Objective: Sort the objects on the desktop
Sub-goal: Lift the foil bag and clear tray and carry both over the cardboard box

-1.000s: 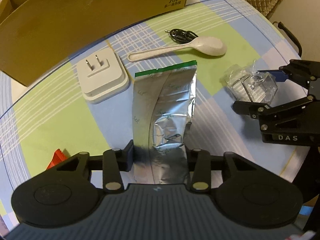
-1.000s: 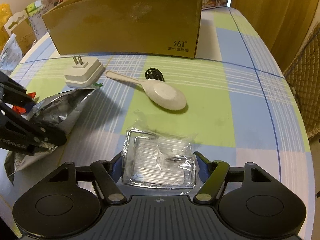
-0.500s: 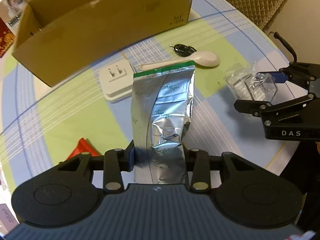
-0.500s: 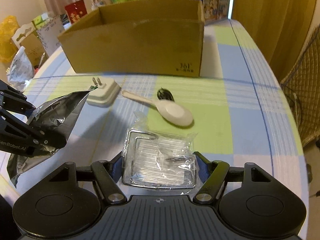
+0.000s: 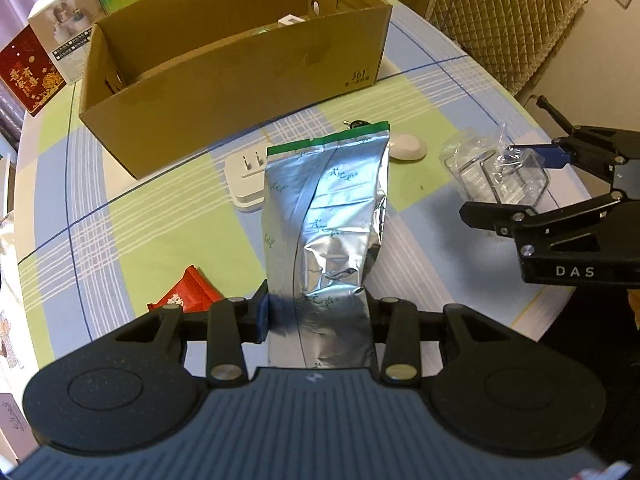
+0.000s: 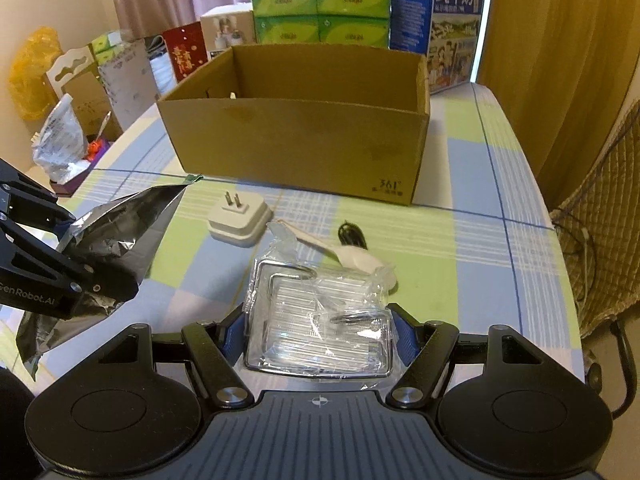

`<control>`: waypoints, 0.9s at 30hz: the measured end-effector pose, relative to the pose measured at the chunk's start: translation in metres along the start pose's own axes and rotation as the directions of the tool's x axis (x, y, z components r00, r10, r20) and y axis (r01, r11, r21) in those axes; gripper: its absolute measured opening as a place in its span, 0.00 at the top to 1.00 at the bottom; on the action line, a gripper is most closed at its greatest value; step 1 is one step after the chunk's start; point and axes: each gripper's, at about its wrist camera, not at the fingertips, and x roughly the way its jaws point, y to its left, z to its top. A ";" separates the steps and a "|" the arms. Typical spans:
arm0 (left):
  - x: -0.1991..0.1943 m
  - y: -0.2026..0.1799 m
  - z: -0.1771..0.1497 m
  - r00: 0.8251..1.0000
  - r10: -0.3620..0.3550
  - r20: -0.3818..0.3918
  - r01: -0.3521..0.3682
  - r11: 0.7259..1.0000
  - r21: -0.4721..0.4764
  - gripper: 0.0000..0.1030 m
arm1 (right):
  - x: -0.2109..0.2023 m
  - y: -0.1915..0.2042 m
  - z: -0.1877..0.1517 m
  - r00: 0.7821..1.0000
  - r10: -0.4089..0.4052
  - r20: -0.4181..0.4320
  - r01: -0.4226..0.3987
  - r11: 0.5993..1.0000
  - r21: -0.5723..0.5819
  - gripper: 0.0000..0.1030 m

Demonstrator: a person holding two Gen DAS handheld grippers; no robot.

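Two items lifted: my left tongs (image 5: 316, 314) pinch the foil pouch (image 5: 326, 216), right tongs (image 6: 318, 334) pinch the wrapped wire rack (image 6: 318, 320); plug adapter (image 6: 238, 220), spoon (image 6: 352, 256) and red packet (image 5: 186, 294) remain on the bench (image 6: 472, 248), nothing boxed by me yet.

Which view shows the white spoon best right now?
The right wrist view: the spoon shows its handle and most of its bowl behind the wrapped clear tray. In the left wrist view the foil bag hides all but the bowl.

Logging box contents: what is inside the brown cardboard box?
Inside the brown cardboard box, only a small white item shows near the far wall; its front wall hides the floor.
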 end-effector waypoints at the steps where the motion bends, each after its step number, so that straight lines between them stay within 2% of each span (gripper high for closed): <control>1: -0.002 0.000 -0.001 1.000 0.002 0.003 -0.002 1.000 0.000 0.67 | -0.002 0.001 0.001 1.000 0.001 0.003 -0.001 1.000 -0.003 0.34; 27: -0.023 0.007 -0.003 0.999 -0.004 0.034 0.005 0.999 -0.034 0.67 | -0.017 0.009 0.019 1.000 0.003 0.031 -0.002 0.999 -0.038 0.34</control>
